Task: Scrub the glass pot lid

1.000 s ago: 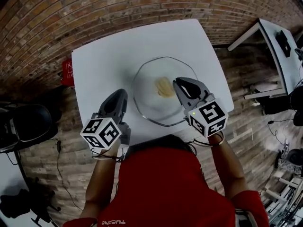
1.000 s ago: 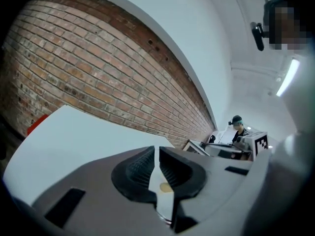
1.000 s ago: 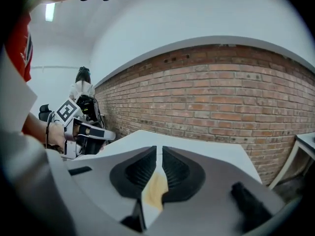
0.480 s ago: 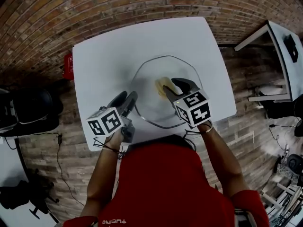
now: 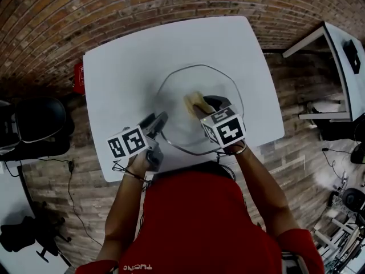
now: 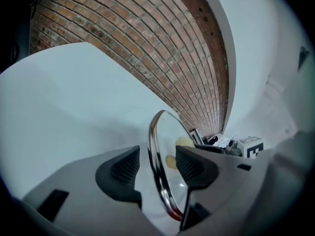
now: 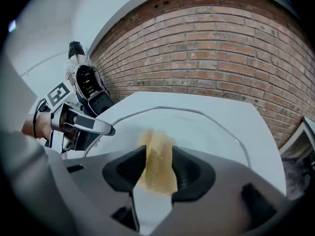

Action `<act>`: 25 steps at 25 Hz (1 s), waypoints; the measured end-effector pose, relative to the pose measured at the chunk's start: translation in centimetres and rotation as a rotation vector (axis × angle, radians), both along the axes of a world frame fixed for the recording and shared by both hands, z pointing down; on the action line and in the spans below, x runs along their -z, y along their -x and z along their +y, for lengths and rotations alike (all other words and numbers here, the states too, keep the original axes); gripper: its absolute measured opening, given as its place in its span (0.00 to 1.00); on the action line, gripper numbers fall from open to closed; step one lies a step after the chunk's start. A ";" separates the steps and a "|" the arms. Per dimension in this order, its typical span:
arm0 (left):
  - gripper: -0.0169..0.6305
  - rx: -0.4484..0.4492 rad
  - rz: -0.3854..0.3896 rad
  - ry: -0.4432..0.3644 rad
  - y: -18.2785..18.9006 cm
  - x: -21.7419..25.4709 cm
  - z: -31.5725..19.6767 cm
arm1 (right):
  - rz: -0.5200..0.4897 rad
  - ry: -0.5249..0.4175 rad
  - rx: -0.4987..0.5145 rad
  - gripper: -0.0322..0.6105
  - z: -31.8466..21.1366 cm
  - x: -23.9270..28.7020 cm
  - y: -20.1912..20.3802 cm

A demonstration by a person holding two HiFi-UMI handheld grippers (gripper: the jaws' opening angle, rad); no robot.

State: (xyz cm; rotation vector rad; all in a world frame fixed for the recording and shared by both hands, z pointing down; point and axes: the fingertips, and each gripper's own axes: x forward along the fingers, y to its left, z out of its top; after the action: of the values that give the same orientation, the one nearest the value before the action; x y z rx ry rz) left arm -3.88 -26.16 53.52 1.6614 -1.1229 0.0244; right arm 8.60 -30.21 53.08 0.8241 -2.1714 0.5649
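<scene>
A round glass pot lid [image 5: 182, 87] with a metal rim lies on the white table [image 5: 125, 50]. A yellow sponge [image 5: 191, 101] rests on its middle. My left gripper [image 5: 159, 122] is at the lid's near left edge. Its jaws have just been opening, and the rim [image 6: 155, 132] runs between the pads with a gap on each side of my left gripper [image 6: 156, 163]. My right gripper [image 5: 205, 104] is down over the sponge. Its jaws have just been opening too, and the sponge [image 7: 156, 144] stands between the pads of my right gripper [image 7: 157, 167].
The table stands on a brick floor [image 5: 45, 16]. A red object [image 5: 78, 77] sits by the table's left edge and a black chair [image 5: 37, 127] stands further left. Another white table [image 5: 342, 50] is at the right.
Both grippers have come down onto the lid and their jaws have opened. The left now straddles the rim; the right now straddles the sponge.
</scene>
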 end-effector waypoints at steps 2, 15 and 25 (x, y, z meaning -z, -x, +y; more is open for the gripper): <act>0.39 -0.007 0.006 0.003 -0.2 -0.2 0.1 | 0.008 0.010 0.007 0.30 0.2 -0.3 0.0; 0.17 -0.030 -0.013 0.013 0.1 -0.6 0.2 | 0.043 0.014 0.018 0.15 0.5 -0.7 0.6; 0.17 -0.017 -0.014 0.023 0.1 -0.6 0.1 | -0.025 -0.051 -0.025 0.13 -0.7 3.2 2.3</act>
State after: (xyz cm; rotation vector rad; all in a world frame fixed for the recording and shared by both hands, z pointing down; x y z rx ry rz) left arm -4.01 -26.04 54.11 1.6520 -1.1151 0.0594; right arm 6.35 -30.95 49.85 0.8772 -2.2086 0.5372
